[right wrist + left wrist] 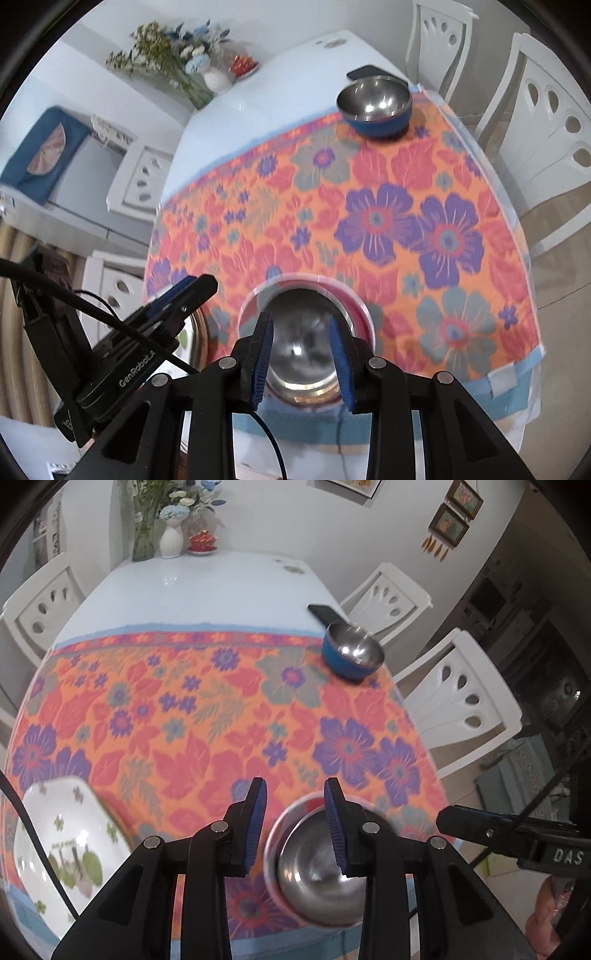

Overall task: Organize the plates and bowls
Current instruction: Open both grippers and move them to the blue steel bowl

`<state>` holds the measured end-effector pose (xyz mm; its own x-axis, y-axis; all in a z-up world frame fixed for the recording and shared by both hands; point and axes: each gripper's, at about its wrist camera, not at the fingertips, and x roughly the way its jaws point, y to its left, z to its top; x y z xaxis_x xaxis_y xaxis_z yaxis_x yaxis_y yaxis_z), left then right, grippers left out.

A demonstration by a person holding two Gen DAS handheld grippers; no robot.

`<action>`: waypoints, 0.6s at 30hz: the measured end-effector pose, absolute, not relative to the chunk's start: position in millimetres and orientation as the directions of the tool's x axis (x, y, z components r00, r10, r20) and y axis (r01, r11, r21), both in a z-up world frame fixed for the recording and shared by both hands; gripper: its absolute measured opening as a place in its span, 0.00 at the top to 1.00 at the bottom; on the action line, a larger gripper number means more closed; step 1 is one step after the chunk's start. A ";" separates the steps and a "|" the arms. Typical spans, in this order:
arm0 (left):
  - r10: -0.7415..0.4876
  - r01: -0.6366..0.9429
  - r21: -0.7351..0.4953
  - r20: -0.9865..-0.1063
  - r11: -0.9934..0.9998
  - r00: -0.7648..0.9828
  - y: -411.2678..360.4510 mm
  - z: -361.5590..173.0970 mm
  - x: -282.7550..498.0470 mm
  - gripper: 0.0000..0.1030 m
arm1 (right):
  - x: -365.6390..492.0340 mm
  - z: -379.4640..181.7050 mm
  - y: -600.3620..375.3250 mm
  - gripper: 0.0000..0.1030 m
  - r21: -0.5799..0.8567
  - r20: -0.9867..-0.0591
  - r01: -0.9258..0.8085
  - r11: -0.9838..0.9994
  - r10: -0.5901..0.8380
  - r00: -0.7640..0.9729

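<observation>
We see little sorted so far, as we judge it. The steel-lined bowl with the pink outside sits at the bottom centre of both wrist views, on the orange floral tablecloth near the table's front edge. The steel-lined bowl with the blue outside stands alone at the upper right, well apart, just in front of a dark flat phone. The white square dish with green clover print lies at the lower left of the left view. Our left gripper hangs above the pink bowl with its jaws part-way apart and nothing between the pads; our right gripper does likewise, empty over the same bowl. Nothing is stacked yet: the bowls remain to be nested and the dish placed.
</observation>
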<state>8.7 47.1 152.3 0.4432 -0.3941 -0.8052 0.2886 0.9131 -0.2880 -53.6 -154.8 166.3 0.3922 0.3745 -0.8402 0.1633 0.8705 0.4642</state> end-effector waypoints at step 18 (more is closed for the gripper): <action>-0.527 0.355 -0.406 -0.760 0.842 0.380 -26.3 171.6 167.1 0.32 | 69.8 161.0 -271.6 0.53 0.513 -0.823 0.324 0.795 0.347 0.451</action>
